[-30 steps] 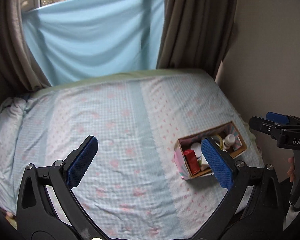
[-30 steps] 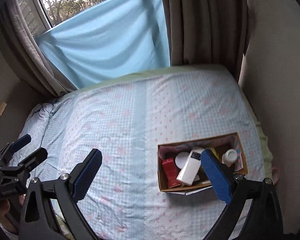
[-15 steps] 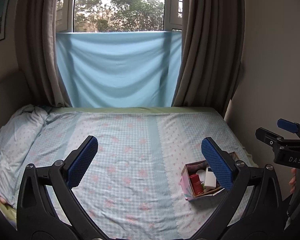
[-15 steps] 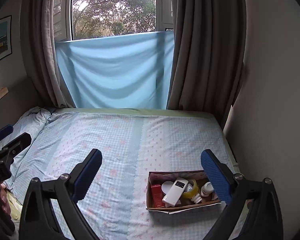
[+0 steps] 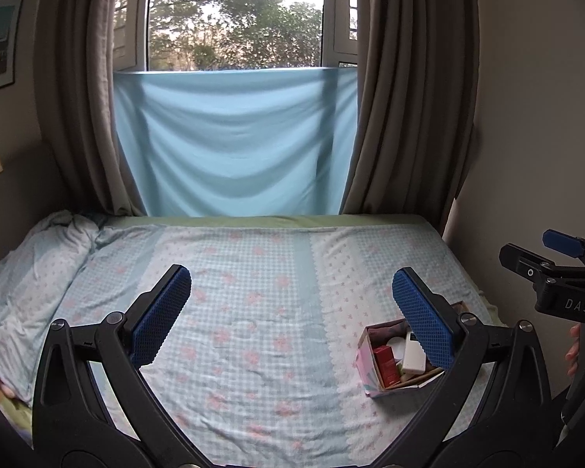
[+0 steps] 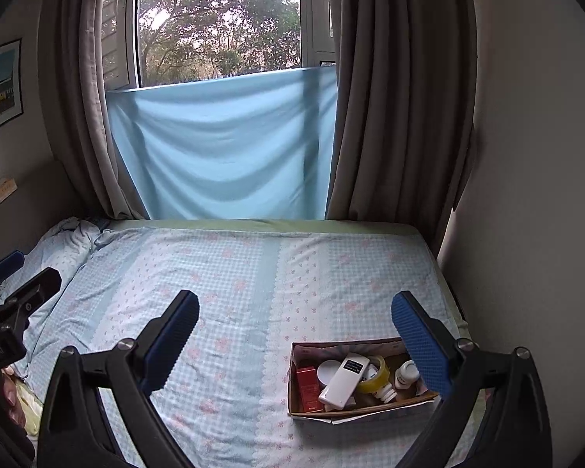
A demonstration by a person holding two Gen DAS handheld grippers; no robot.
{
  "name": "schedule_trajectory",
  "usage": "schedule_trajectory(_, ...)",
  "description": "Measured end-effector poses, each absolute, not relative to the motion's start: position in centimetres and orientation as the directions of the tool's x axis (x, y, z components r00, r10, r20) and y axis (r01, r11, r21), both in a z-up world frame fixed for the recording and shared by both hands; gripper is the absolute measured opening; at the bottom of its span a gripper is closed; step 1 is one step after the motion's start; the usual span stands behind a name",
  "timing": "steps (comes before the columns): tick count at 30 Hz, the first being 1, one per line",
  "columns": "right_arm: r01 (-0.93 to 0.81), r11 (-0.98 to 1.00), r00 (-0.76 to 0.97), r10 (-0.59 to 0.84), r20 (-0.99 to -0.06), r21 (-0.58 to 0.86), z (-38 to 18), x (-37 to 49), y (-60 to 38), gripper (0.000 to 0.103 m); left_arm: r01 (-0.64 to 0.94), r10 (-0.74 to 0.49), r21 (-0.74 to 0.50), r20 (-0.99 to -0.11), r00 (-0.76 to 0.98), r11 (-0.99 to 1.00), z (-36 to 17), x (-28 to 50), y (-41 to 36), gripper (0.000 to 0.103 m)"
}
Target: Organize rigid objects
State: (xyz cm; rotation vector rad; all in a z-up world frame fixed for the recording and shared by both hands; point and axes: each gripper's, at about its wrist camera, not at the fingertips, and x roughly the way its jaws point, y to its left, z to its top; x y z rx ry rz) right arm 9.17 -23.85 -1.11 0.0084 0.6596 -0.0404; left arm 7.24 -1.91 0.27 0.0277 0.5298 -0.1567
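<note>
The left tongs [image 5: 290,304] hang above the bed [image 5: 253,273] with their blue pads spread wide apart and nothing between them; the right tongs [image 6: 295,329] are likewise wide apart and empty, held over the bed's near right part. Below the right tongs' right pad sits an open cardboard box [image 6: 355,411] on the checked sheet, close to the bed's right edge by the wall. Inside it lie a red carton [image 6: 309,388] at the left, a white remote [image 6: 344,380] slanting across the middle, a roll of yellowish tape [image 6: 376,372] and a small white bottle [image 6: 405,374] toward the right. Beyond the bed, a blue cloth [image 6: 222,148] hangs across the window between brown curtains [image 6: 401,97].
</note>
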Motion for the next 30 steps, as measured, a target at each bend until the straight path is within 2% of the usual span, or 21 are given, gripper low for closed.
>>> schedule_trajectory(30, 0.079, 0.997, 0.790, -0.057, -0.610, 0.008, -0.83, 9.71, -23.86, 0.098, 0.153, -0.134, -0.002, -0.496, 0.858, 0.988, 0.63, 7.69, -2.59, 0.103)
